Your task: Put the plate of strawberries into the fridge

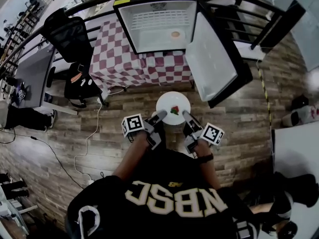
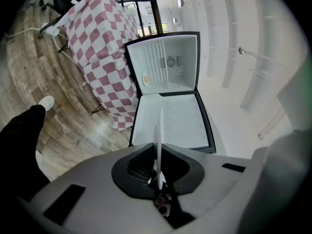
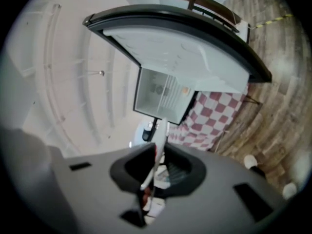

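Plate (image 1: 173, 103) of strawberries (image 1: 174, 110) was held in the air over the wood floor (image 1: 239, 113), in front of the open fridge (image 1: 149, 34) and below its opening, well short of it. It was not inside.

- Left claw (image 1: 160, 116) was pinching the plate's left rim. In the left gripper view the plate (image 2: 159, 130) ran edge-on between the nearly closed jaws of the claw (image 2: 157, 173), pads pressed on it.
- Right claw (image 1: 186, 114) was clamped on the right rim. The right gripper view showed the same thing: a thin white plate edge (image 3: 161, 140) caught between the jaws of the claw (image 3: 155, 172).
- The plate was roughly level in the head view, with the strawberries a small red-green cluster just right of centre.
- The fridge sat on a counter with a red-and-white checkered cloth (image 1: 124, 59).
- The fridge door (image 1: 212, 59) was swung fully open to the right, white inner liner facing out.
- The fridge interior was white, with a wire rack at the back and one small round orange-toned item (image 1: 175, 34) on the bottom. I couldn't identify it.
- Both gripper views looked straight at the fridge cavity (image 2: 168, 62) (image 3: 163, 94) past the plate edge.
- A black office chair (image 1: 70, 34) stood left of the counter.
- A white shoe (image 2: 46, 103) was on the floor in the left gripper view.
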### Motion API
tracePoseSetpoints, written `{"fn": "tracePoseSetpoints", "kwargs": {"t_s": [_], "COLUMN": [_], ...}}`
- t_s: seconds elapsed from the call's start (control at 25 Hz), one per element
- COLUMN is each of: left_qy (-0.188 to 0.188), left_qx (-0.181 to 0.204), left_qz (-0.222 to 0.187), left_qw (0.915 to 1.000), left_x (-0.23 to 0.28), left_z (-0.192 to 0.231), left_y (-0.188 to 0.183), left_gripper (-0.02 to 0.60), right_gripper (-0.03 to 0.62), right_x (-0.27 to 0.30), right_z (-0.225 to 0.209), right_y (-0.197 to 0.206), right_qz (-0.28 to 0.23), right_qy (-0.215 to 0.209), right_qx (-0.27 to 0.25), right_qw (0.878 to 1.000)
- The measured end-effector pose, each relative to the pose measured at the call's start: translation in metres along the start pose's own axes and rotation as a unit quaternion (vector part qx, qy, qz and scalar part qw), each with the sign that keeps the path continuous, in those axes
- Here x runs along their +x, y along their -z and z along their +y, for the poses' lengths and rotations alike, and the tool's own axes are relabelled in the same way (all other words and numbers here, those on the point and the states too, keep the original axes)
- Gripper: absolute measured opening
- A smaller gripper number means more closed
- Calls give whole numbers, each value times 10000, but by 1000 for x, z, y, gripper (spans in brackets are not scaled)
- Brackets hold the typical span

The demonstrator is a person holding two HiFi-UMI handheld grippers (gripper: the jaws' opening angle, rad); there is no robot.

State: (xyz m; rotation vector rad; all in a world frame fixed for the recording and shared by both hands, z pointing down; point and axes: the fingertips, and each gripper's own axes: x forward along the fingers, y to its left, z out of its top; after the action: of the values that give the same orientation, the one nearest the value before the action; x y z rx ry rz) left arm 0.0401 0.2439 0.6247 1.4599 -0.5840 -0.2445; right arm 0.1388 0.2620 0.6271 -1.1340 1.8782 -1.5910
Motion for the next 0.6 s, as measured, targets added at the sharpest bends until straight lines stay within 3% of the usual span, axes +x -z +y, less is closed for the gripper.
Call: {"fn": "tracePoseSetpoints", "kwargs": {"t_s": [0.08, 0.24, 0.4, 0.6], "left_qy": [69, 293, 288, 282], "left_qx": [166, 128, 224, -202], "left_qz": [13, 63, 146, 141], "left_qw": [9998, 9995, 9992, 9993], "left_x": [14, 39, 56, 70], "left_z": [-10, -30, -39, -37], "left_y": [-30, -97, -154, -214], "left_gripper": [32, 32, 34, 34], "right_gripper": [54, 58, 58, 58], "right_x": [27, 82, 136, 196], "right_z": [7, 16, 25, 31], "right_y": [-12, -46, -75, -96], "right_qz": [-142, -264, -277, -247], "right_qy": [37, 239, 314, 379], "right_qx": [37, -34, -109, -146], "right_qw": [9999, 9994, 9991, 9989]}}
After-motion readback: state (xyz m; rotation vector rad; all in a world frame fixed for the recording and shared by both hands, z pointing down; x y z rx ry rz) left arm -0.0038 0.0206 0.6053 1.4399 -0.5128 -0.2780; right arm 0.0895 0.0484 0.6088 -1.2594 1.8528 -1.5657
